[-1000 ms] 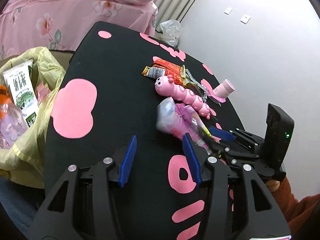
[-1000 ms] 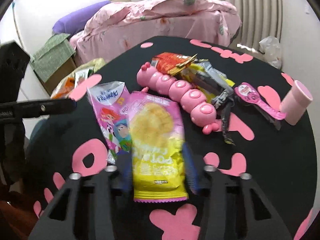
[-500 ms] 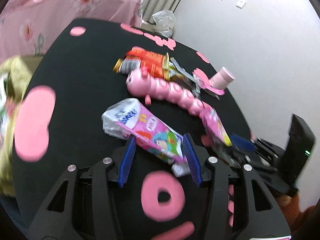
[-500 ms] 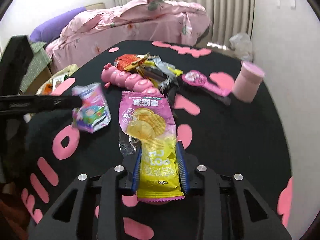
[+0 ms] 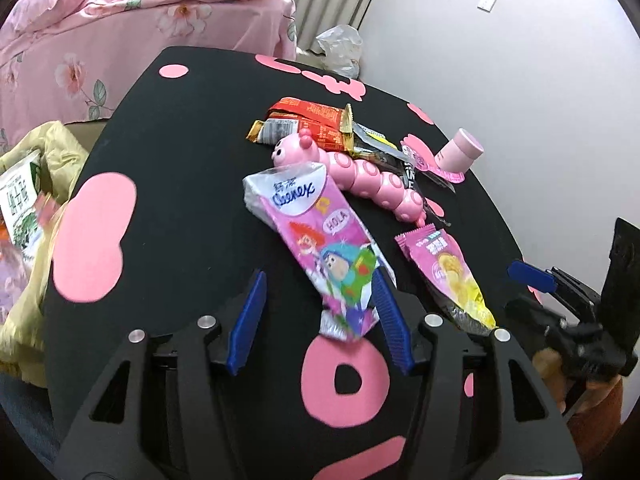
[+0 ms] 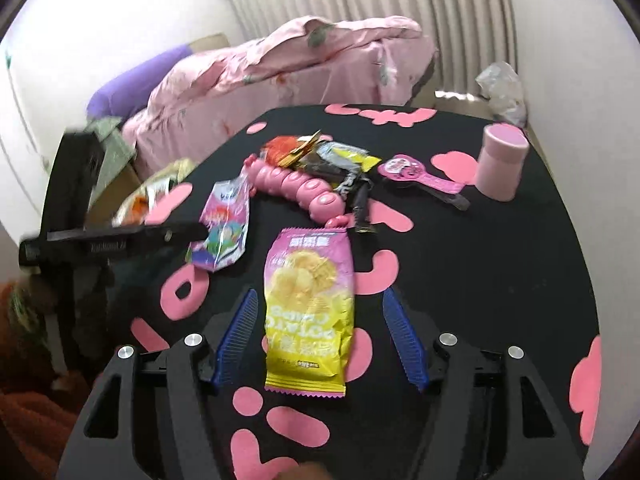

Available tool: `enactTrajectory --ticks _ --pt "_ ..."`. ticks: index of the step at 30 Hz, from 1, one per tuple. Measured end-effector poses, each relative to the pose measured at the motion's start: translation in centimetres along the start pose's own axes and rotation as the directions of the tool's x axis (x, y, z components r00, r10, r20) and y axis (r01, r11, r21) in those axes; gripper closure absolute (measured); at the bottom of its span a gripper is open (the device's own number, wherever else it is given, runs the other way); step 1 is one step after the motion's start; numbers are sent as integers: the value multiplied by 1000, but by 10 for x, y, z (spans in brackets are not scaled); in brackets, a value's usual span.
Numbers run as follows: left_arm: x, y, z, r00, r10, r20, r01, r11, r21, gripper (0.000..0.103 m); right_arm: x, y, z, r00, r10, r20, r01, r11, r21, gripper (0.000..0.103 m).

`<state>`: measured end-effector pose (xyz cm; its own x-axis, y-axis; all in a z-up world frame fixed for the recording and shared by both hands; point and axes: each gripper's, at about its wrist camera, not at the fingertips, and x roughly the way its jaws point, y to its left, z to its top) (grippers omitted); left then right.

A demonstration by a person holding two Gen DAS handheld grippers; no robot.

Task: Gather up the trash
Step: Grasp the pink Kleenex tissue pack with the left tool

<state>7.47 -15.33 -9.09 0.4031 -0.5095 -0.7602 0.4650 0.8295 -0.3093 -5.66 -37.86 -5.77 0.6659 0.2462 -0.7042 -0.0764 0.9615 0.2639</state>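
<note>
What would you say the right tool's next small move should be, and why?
Probably settle lower around the chip packet and close on it. The right tool has its jaws opening, the packet lies flat on the table between them with neither pad pressing it, and it is not yet in the yellow trash bag.

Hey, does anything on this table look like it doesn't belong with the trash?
Yes: a pink caterpillar toy lies among the wrappers mid-table, with a pink hand mirror and an upright pink cup beyond. They look like keepsakes, not trash.

Black table (image 6: 500,280) with pink shapes, pink-and-yellow chip bag (image 6: 310,304), pink caterpillar toy (image 6: 298,190)
</note>
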Motion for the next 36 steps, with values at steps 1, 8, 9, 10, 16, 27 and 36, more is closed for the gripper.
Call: enactTrajectory --ticks 1,8,9,10,16,27,36 --pt "-2 2 -1 1000 -4 2 5 1000 -12 51 4 -3 -2 1000 -11 -10 11 1000 17 42" --pt "-15 14 -1 999 -38 36 41 996 -76 50 38 17 -12 991 -98 -89 89 991 -95 72" --pt "-15 15 -2 998 -51 33 54 995 -86 50 39 22 -12 989 -122 -83 111 986 -123 79" --pt "-14 16 -3 998 -59 28 61 994 -92 50 39 24 -12 990 -119 -75 108 985 -133 84" --pt "-4 5 -10 997 -72 -17 70 995 -74 50 21 20 -7 997 -68 -34 64 992 -109 95" --pt "23 -12 5 999 -12 -53 11 1000 -25 92 4 3 5 997 -69 45 69 998 1 96" --pt "-27 -1 -1 998 -5 58 6 1000 -14 98 -12 16 19 991 -93 100 95 995 -13 96"
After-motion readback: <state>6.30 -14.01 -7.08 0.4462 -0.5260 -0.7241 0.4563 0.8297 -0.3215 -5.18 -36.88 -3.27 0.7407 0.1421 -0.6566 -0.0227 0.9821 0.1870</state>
